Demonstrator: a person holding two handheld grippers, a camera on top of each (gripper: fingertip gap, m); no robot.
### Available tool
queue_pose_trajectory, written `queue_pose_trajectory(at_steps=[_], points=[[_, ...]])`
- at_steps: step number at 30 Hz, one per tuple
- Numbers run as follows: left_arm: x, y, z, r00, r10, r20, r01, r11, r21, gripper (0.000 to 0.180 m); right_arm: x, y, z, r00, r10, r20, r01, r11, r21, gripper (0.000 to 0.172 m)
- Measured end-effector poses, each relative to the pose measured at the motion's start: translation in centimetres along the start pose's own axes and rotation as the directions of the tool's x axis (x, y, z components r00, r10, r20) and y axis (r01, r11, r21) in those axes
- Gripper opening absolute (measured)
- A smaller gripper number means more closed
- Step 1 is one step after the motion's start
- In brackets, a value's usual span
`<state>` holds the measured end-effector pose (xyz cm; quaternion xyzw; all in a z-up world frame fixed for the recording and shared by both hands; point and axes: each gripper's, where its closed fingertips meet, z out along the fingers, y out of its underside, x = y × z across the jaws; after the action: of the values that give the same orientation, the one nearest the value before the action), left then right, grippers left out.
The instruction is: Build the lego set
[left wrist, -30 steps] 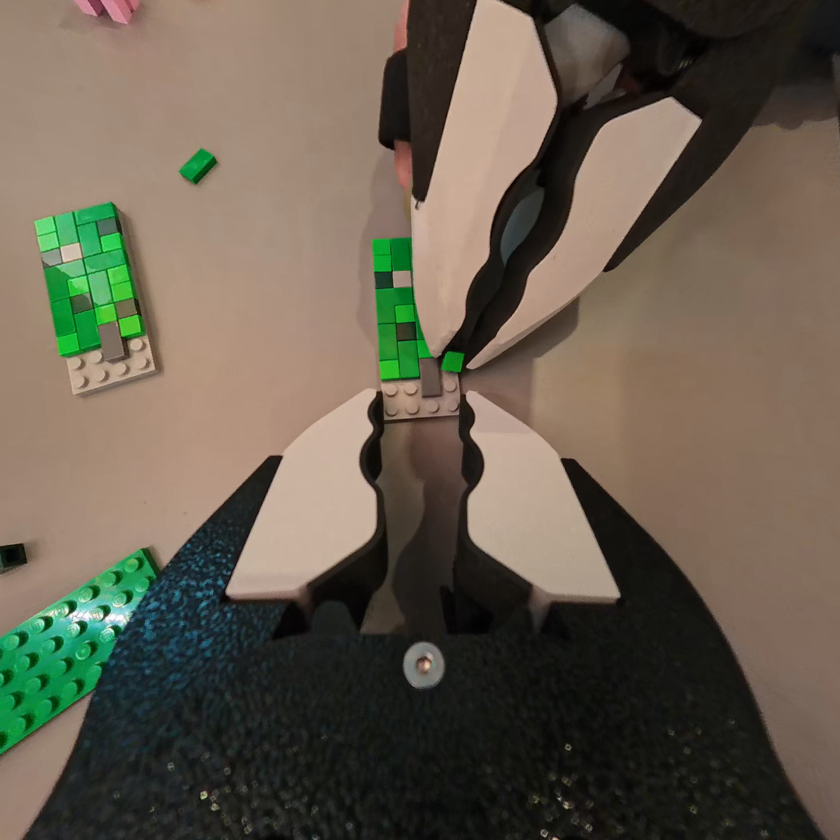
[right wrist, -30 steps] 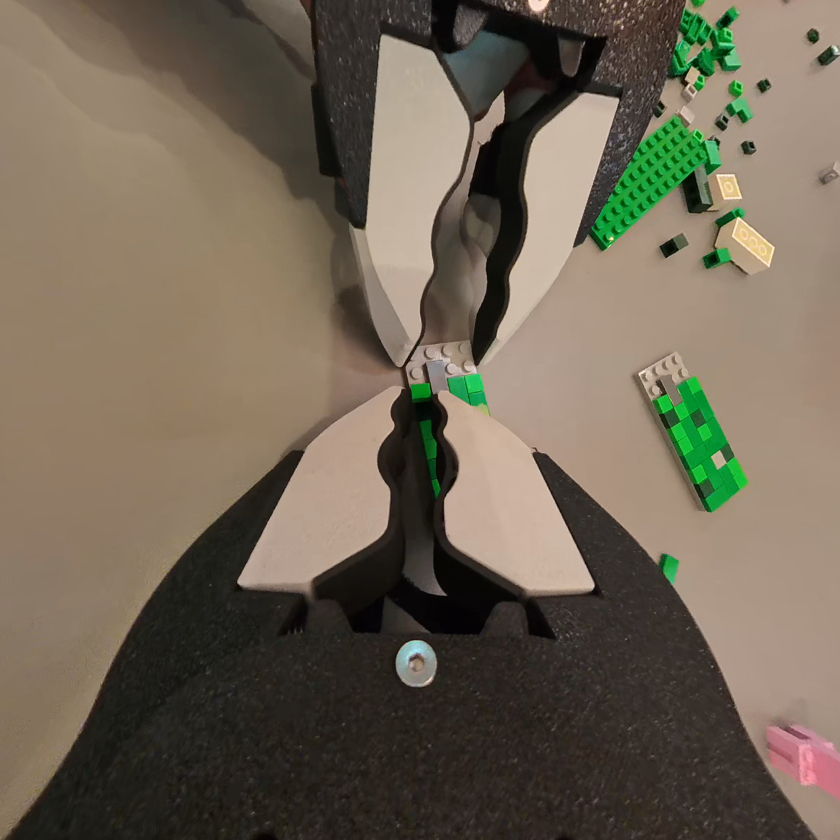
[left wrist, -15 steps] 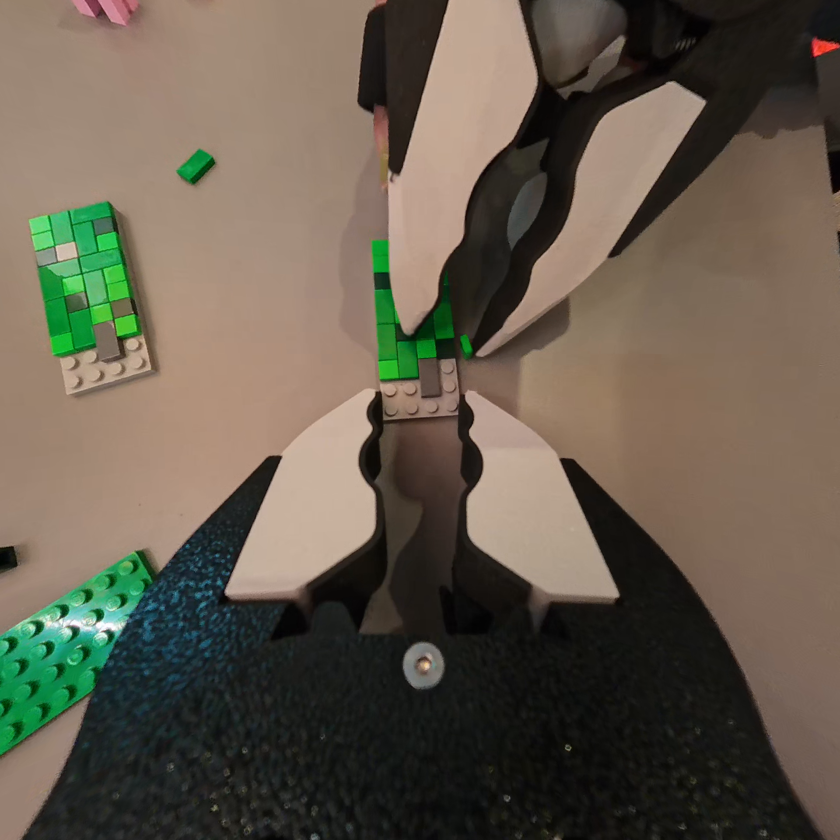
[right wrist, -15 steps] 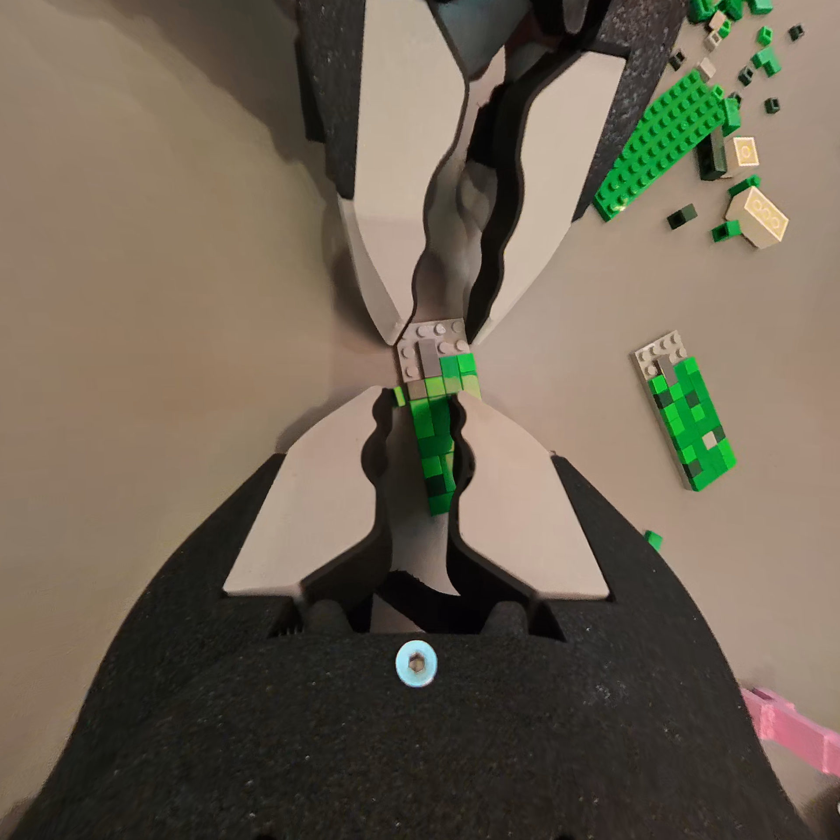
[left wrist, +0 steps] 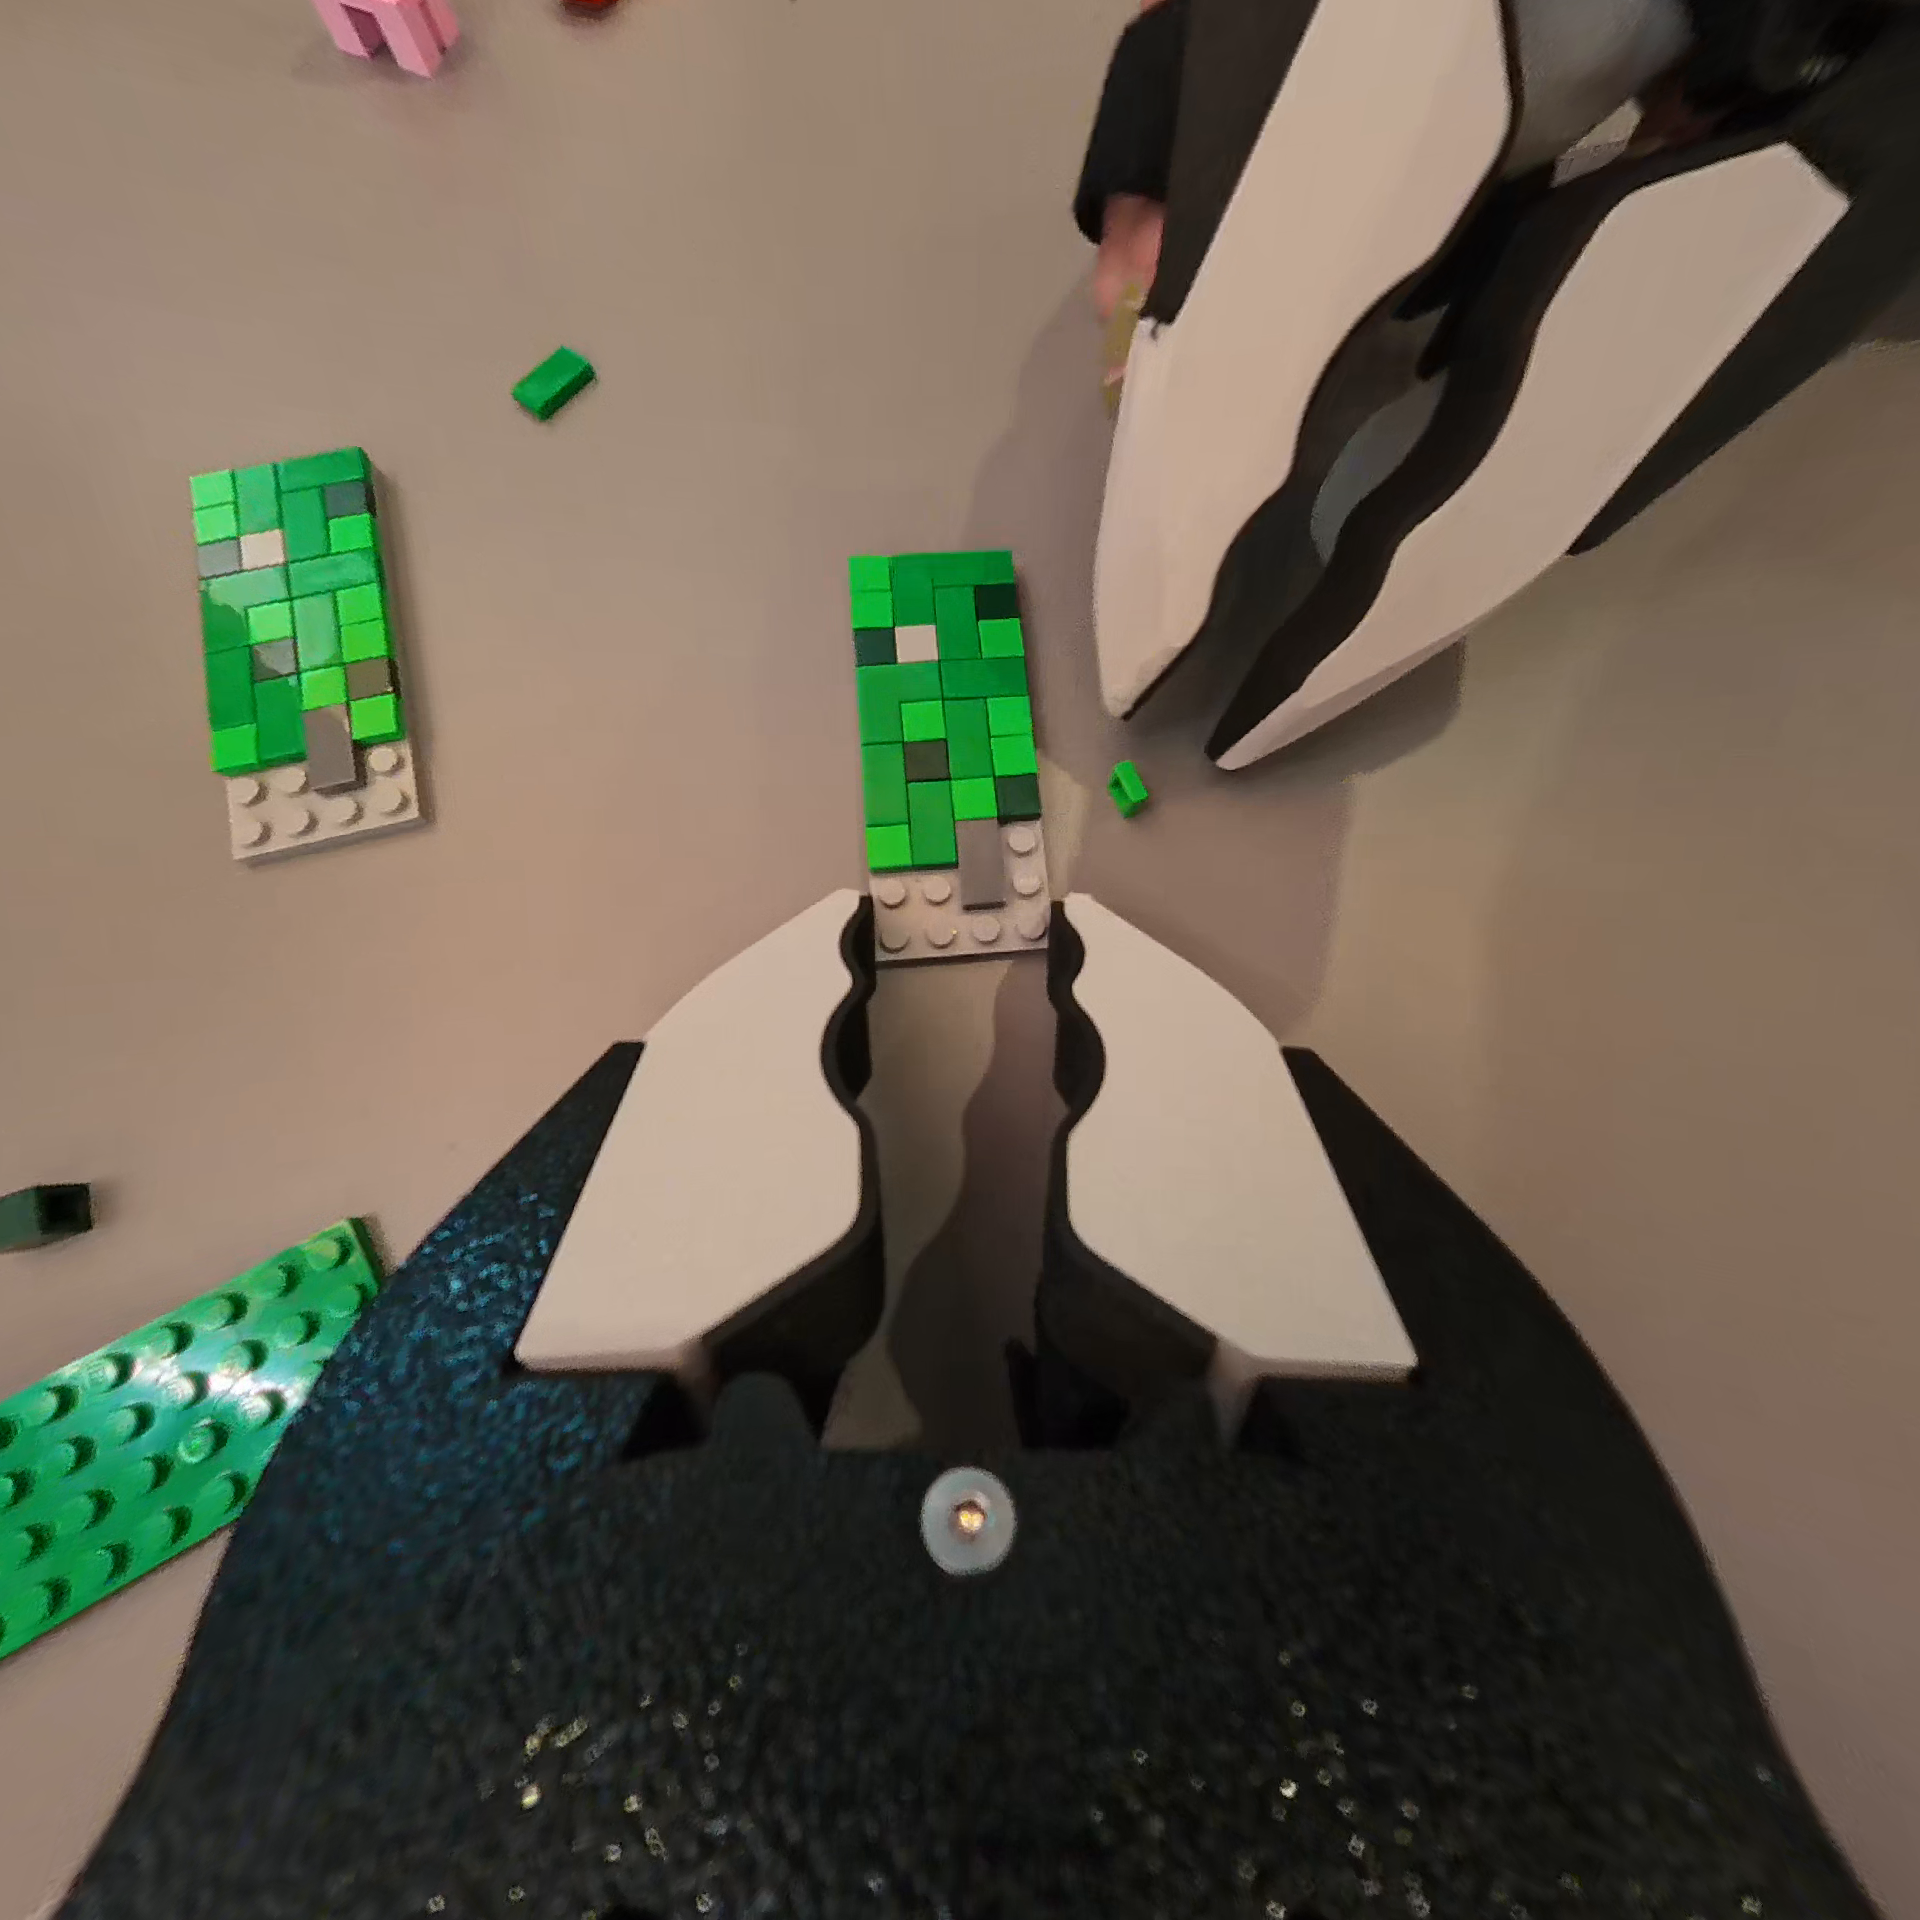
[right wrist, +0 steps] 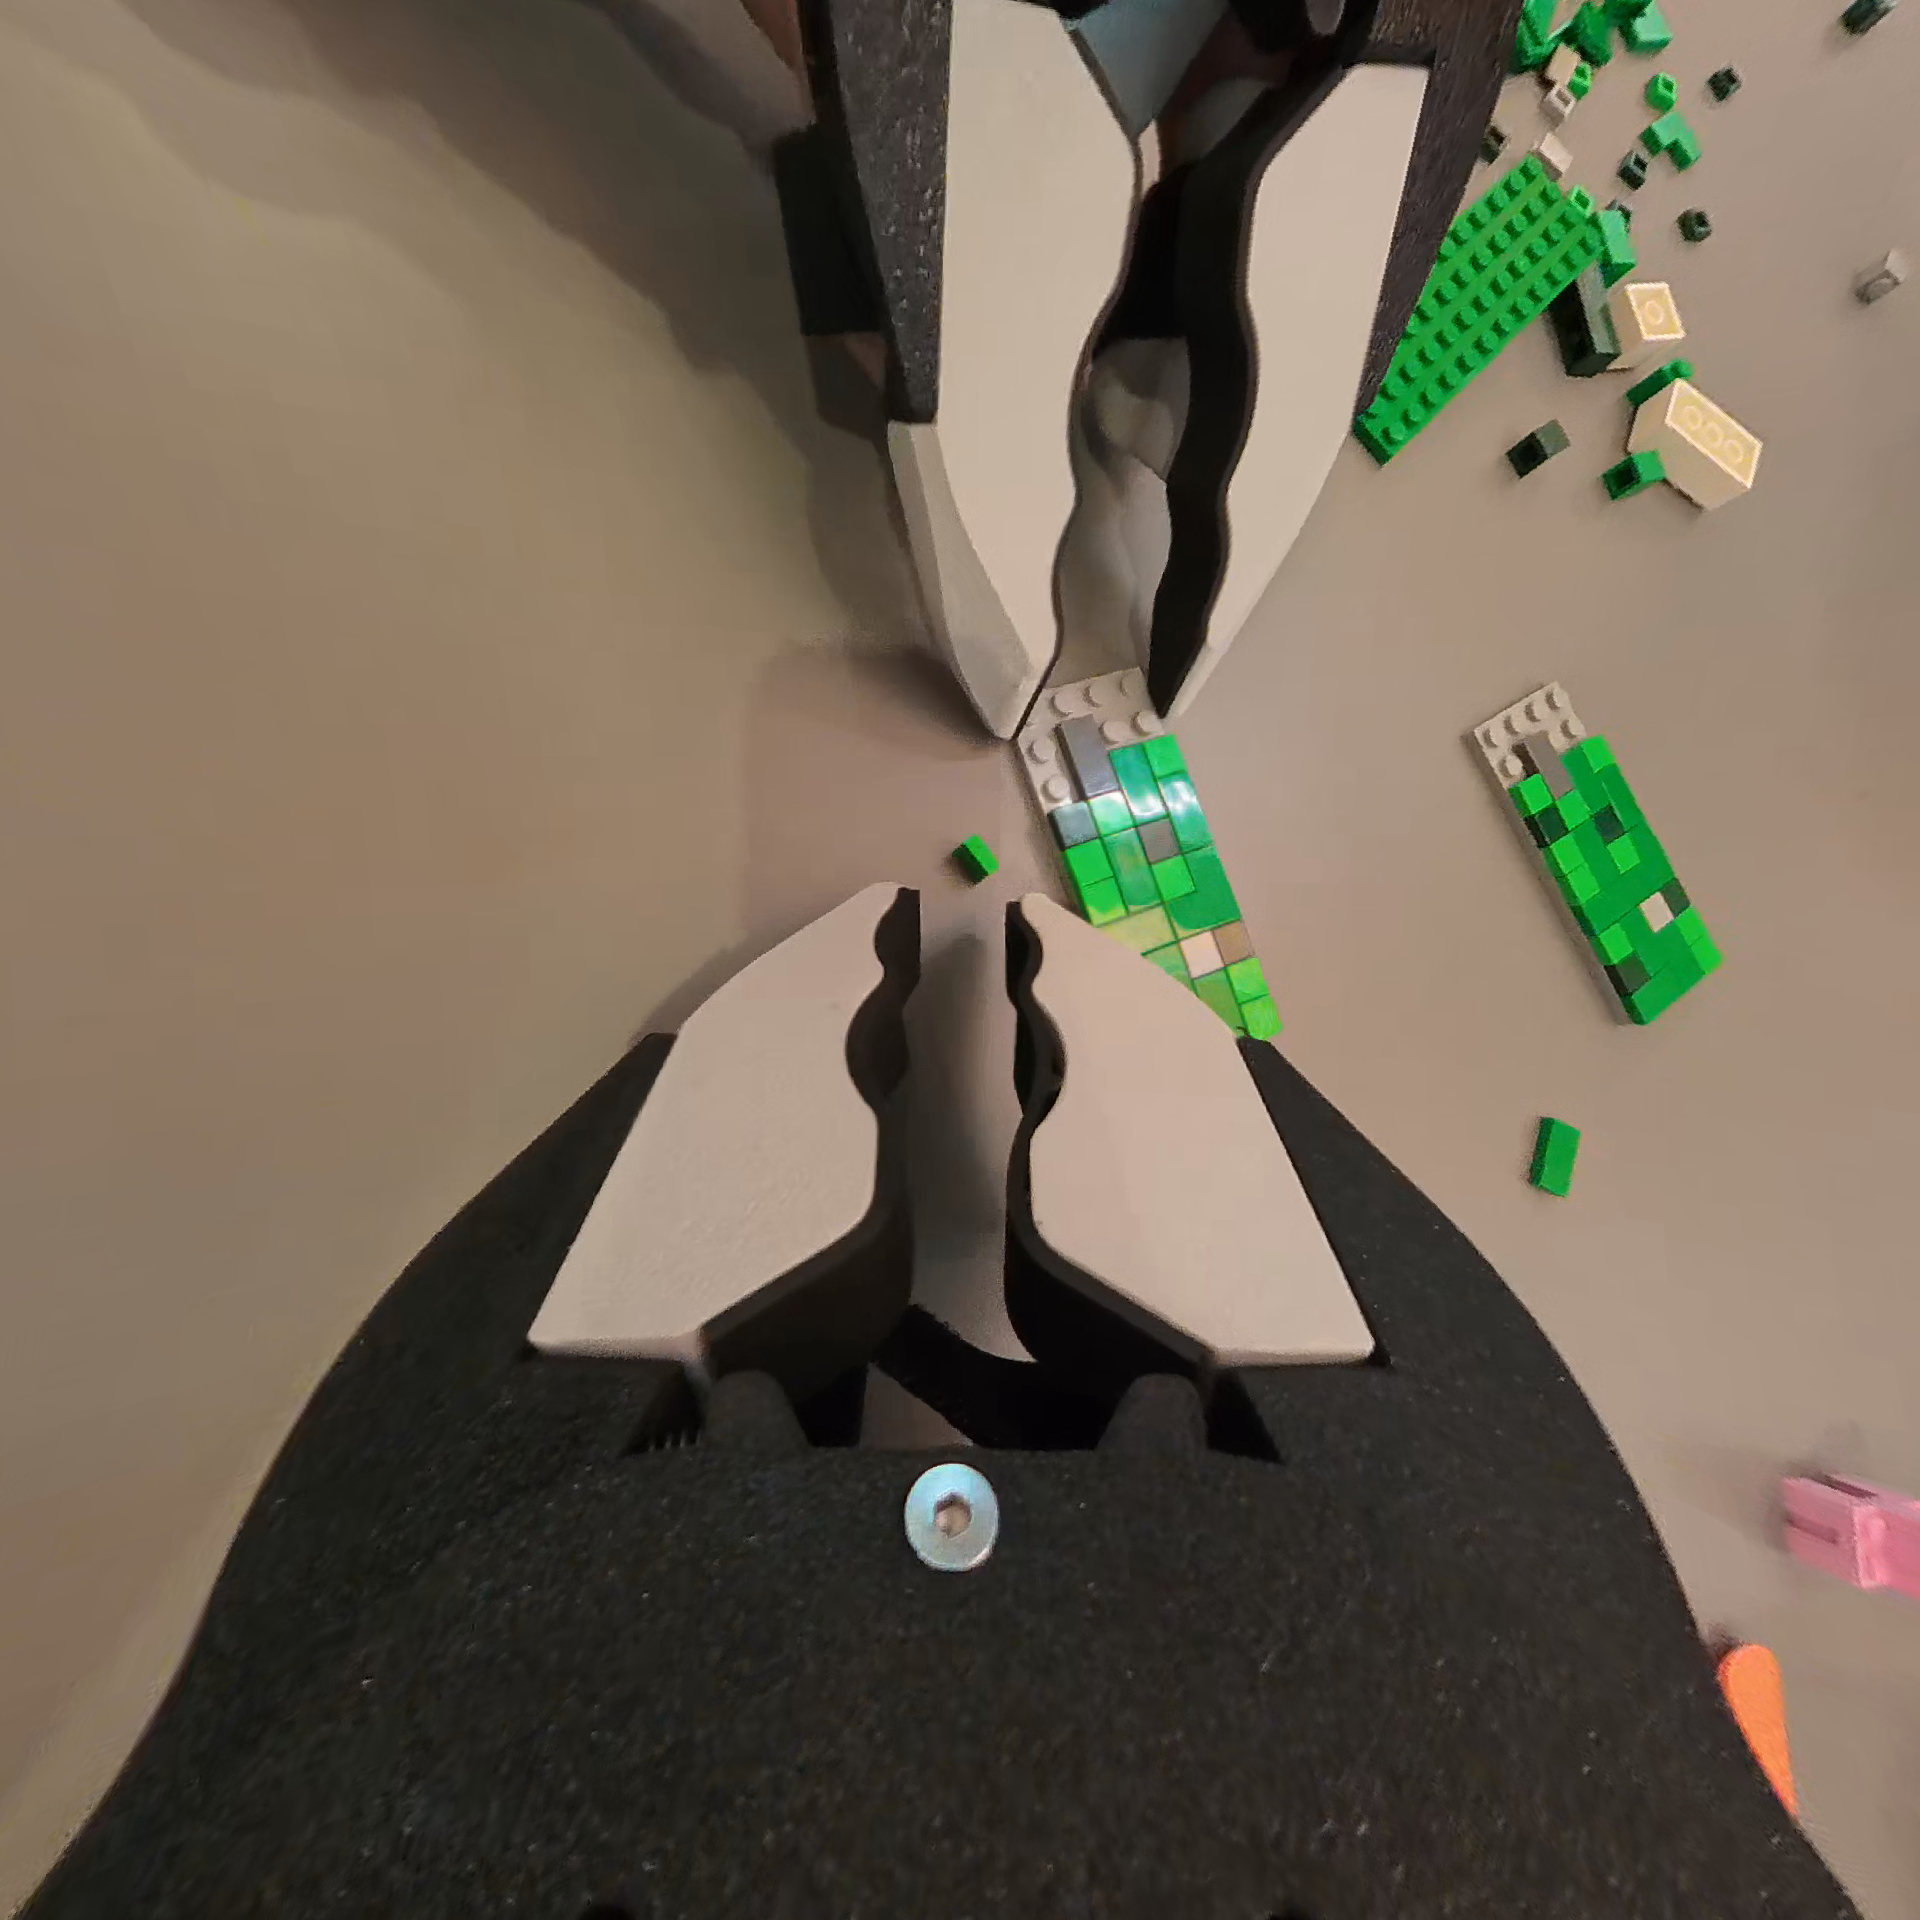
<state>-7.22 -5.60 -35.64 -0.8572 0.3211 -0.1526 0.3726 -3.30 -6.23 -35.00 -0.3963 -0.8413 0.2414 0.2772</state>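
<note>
- Looking down the left gripper (left wrist: 961,920), we find its fingertips clamped on the grey studded end of a tiled plate (left wrist: 940,717), one black pad against each long edge.
- That plate lies flat on the beige desk (left wrist: 644,582); green tiles cover most of it, and a dark grey tile sits among the bare grey studs at the gripped end.
- The right gripper (right wrist: 964,902) hangs just beside the plate, fingers a little apart with only desk between them; it grips nothing.
- A small green tile (right wrist: 974,860) lies loose on the desk, just ahead of the right fingertips and beside the plate's long edge, touching neither.
- A second tiled plate (left wrist: 301,644), same green pattern on a grey base, lies well apart on the far side of the held one.
- Another loose green tile (left wrist: 553,381) lies beyond that second plate.
- A large studded green baseplate (left wrist: 156,1423) lies beside the left gripper's body, a dark green brick (left wrist: 47,1214) near it.
- In the right wrist view, a scatter of small green, cream and grey bricks (right wrist: 1621,312) lies past the baseplate.
- A pink piece (right wrist: 1849,1527) lies toward the desk's edge.
</note>
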Motion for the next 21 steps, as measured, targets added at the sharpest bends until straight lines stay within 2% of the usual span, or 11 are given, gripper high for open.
queue_pose_trajectory(at_steps=[6,16,21], points=[[0.0,0.0,-0.1,1.0,-0.004,-0.01,0.004,1.0,0.018,0.031,0.3,-0.3,0.2,0.999,-0.03,0.013,0.03,0.999,0.023,0.01],[0.0,0.1,-0.1,1.0,-0.004,-0.01,0.005,0.999,0.033,0.031,-1.0,0.0,0.4,0.975,-0.215,0.053,0.217,0.976,-0.034,0.002],[0.0,0.0,-0.1,1.0,-0.009,-0.013,0.009,0.999,0.036,0.031,-1.3,-0.1,0.0,0.982,-0.179,0.055,0.18,0.984,-0.018,0.0]])
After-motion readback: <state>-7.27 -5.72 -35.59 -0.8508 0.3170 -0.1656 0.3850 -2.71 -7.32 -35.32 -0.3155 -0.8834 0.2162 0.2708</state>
